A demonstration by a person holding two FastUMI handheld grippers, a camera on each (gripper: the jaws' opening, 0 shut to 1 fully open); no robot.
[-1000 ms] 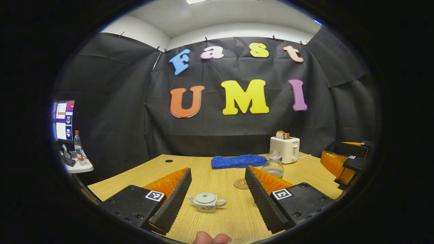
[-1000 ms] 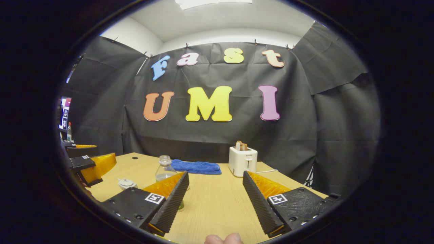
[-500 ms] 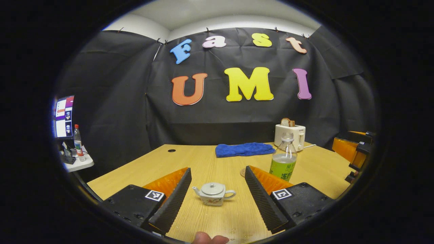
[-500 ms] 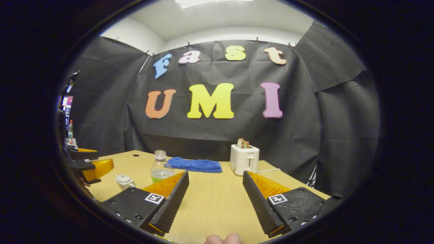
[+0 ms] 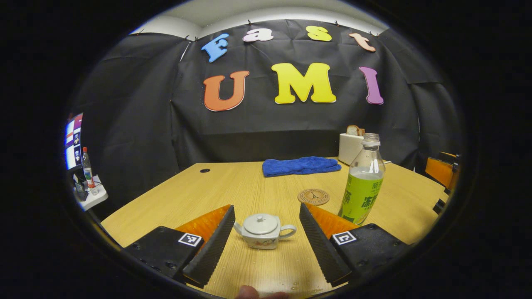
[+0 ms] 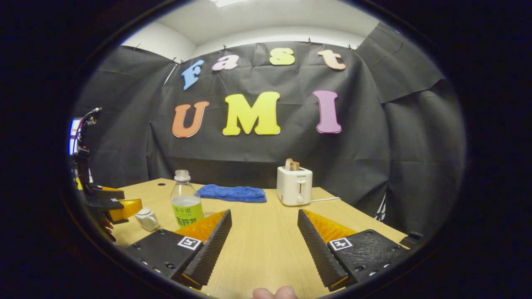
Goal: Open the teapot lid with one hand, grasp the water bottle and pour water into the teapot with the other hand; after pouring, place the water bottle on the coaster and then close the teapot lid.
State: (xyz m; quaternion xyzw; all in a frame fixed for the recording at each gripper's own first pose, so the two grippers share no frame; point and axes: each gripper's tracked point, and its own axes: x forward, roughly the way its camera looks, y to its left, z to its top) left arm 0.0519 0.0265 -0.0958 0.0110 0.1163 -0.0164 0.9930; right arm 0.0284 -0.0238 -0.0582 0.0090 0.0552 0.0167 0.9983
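Left gripper view puts the teapot (image 5: 263, 231) on the table (image 5: 232, 187) between the wide-open fingers of the left gripper (image 5: 266, 241), spout left, handle right, lid (image 5: 260, 224) on: opening it looks like the step in hand, needing a descent onto the knob. Right of it the coaster (image 5: 313, 196) lies farther back, the water bottle (image 5: 362, 182) upright, uncapped. The right gripper (image 6: 264, 245) gapes empty.

Even overhead light, fisheye-bent edges
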